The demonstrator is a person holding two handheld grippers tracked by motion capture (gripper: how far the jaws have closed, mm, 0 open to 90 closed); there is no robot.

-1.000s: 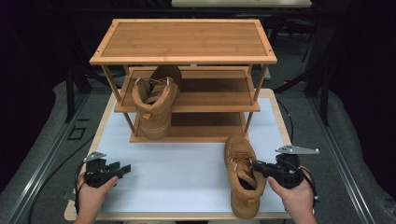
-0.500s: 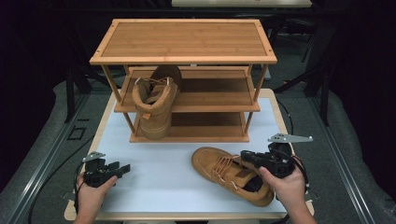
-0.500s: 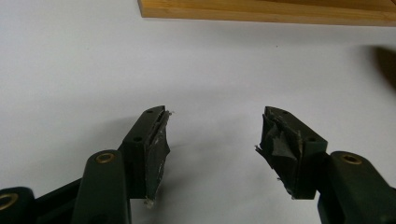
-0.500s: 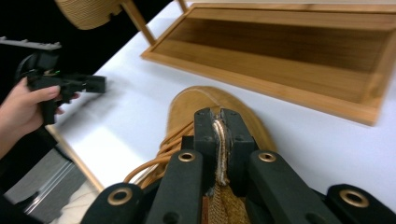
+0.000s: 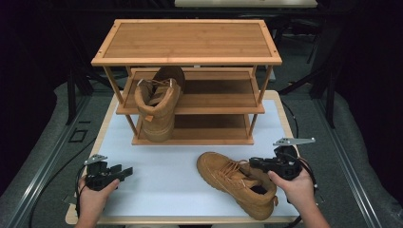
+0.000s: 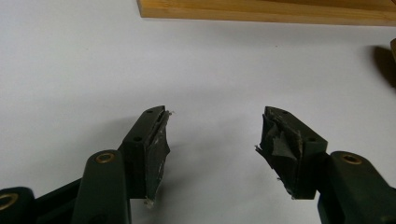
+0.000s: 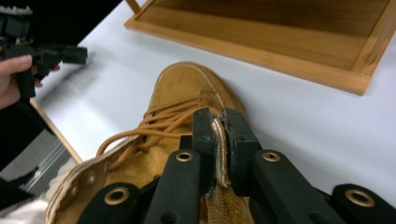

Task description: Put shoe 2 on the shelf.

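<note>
**Second boot on the mat, pinched by its tongue**

A dark room surrounds your white-topped wooden table point(image 5: 166, 190), and at its far half stands a three-tier bamboo shoe rack point(image 5: 190, 42). One tan lace-up suede boot point(image 5: 159, 107) already stands on the middle shelf, toe hanging out over the front edge towards you. Its partner, the tan lace-up suede boot on the mat point(image 5: 237, 183), lies in front of the rack at your right, toe aimed towards the table's middle, heel towards the near right corner.

Your right gripper point(image 5: 256, 164) has its jaws pressed on the boot's tongue point(image 7: 218, 144), just behind the laces; the jaws have just eased slightly, yet the right gripper view shows the tongue sandwiched between the pads. Your left gripper point(image 5: 124, 171) rests at the near left of the table, jaws spread wide over bare white surface, nothing between them.

Judge the boot as fairly heavy for a one-point hold: a thick sole, a stiff toe, but a soft, floppy upper. Held by the tongue alone, it will likely hang toe-down, swing, and the suede may slip through the pads. A firmer place would be the padded collar or the heel counter, where the wall is thicker. If you lift from here, go slowly, and consider bringing the free left gripper under the toe before aiming for the shelf beside the first boot.
</note>
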